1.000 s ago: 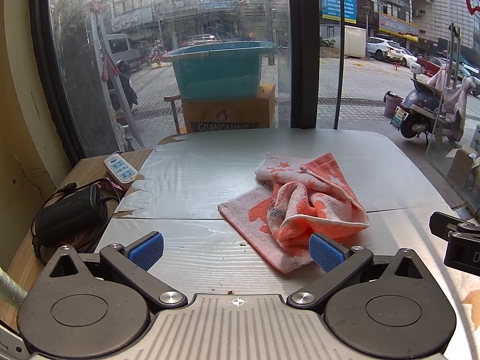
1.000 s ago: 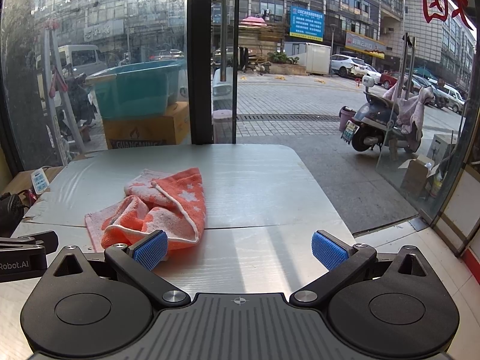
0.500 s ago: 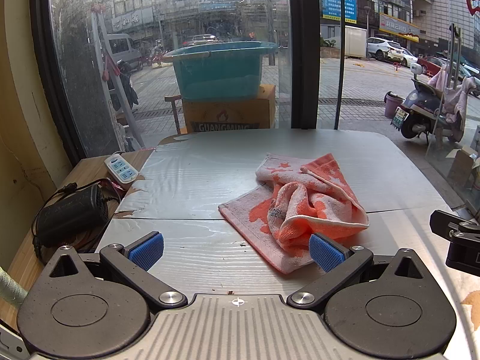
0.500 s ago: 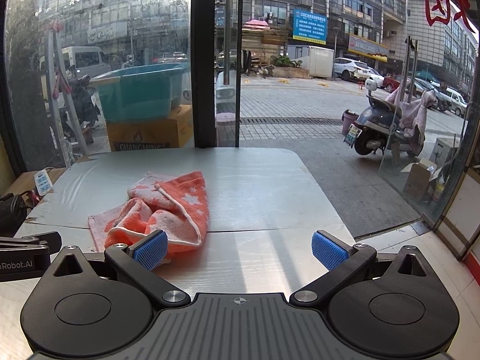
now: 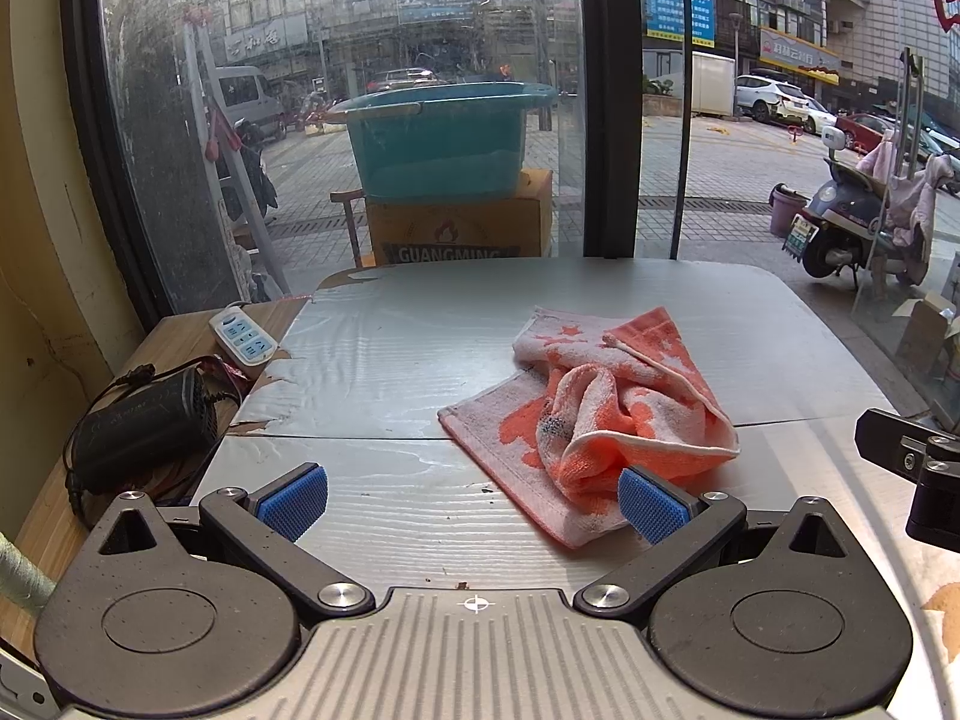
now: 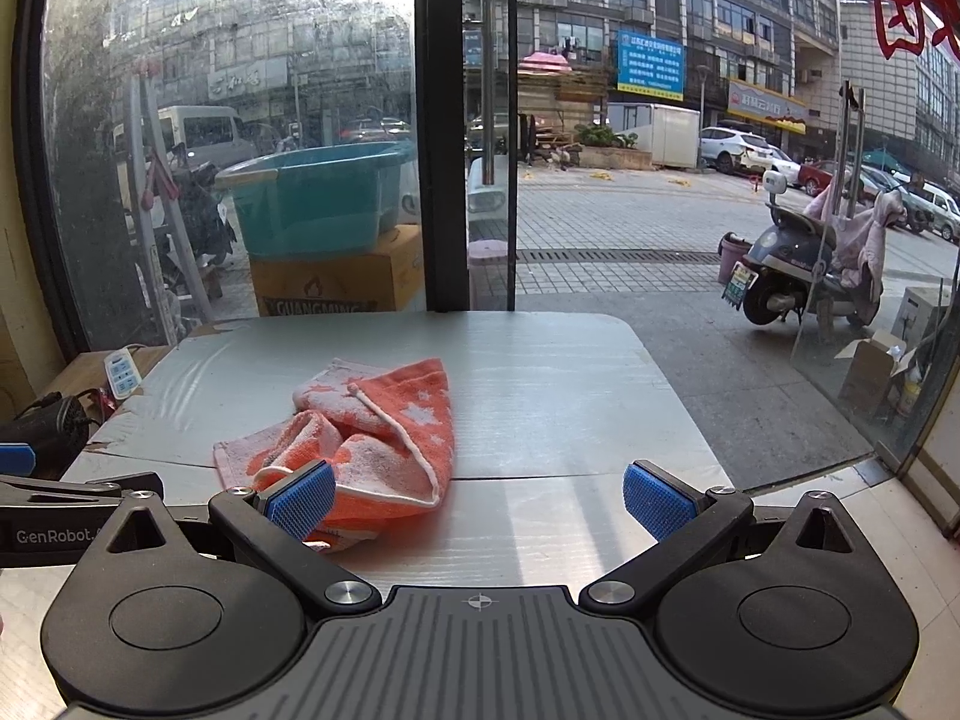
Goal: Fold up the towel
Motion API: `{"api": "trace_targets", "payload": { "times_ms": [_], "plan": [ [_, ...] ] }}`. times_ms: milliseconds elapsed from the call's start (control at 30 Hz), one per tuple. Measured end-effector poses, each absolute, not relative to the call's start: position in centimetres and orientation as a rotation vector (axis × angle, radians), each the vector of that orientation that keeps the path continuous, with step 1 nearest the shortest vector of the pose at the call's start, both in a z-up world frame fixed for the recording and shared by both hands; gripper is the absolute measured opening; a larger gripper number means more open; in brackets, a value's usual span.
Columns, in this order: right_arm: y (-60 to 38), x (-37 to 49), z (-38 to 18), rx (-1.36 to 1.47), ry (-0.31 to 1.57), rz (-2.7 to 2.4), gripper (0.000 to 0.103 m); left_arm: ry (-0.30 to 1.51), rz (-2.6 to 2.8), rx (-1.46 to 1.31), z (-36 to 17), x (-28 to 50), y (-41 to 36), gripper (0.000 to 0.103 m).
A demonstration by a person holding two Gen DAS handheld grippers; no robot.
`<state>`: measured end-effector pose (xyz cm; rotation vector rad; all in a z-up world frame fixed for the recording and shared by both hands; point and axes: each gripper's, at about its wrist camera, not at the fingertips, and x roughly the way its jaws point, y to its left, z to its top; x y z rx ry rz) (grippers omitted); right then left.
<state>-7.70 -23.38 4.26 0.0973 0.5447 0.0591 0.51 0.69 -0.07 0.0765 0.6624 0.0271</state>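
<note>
Gray table (image 5: pixel 420 360) holds a bunched-up orange towel (image 5: pixel 606 408); left gripper (image 5: pixel 474 501) and right gripper (image 6: pixel 480 501) fingers are wide apart.

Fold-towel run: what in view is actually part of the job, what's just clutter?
Job: towel, crumpled on the table; left gripper and right gripper, both open.

Clutter: power strip, black charger; outside, basin, cardboard box, scooter.

Cardboard box (image 5: pixel 459 225) reads "GUANGMING"; left claw (image 6: pixel 54 531) "GenRobot".
</note>
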Motion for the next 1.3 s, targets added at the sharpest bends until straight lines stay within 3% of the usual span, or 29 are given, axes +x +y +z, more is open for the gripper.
{"api": "trace_targets", "payload": {
  "times_ms": [667,700,767,933,967,1033,1300],
  "plan": [
    [-23.3,-5.3,4.3,0.035,0.567,0.167,0.101,0.692,-0.06,0.053,-1.0,0.3,0.0,0.103],
    [-23.3,-5.1,4.3,0.032,0.571,0.174,0.096,0.693,-0.067,0.055,-1.1,0.3,-0.1,0.103],
    [-23.3,-4.7,4.3,0.024,0.58,0.188,0.068,0.698,-0.079,0.055,-1.2,0.5,-0.2,0.103],
    [-23.2,-3.8,4.2,0.004,0.6,0.222,0.037,0.713,-0.086,0.056,-1.9,1.3,-0.4,0.103],
    [-23.2,-3.4,4.1,-0.003,0.605,0.23,0.019,0.718,-0.088,0.055,-2.0,1.5,-0.4,0.103],
    [-23.2,-2.3,3.9,-0.007,0.619,0.244,0.001,0.734,-0.095,0.051,-2.3,1.9,-0.4,0.103],
    [-22.1,4.6,3.9,0.056,0.727,0.379,0.001,0.773,-0.099,0.051,-3.6,3.4,-0.5,0.103]
  ]
}}
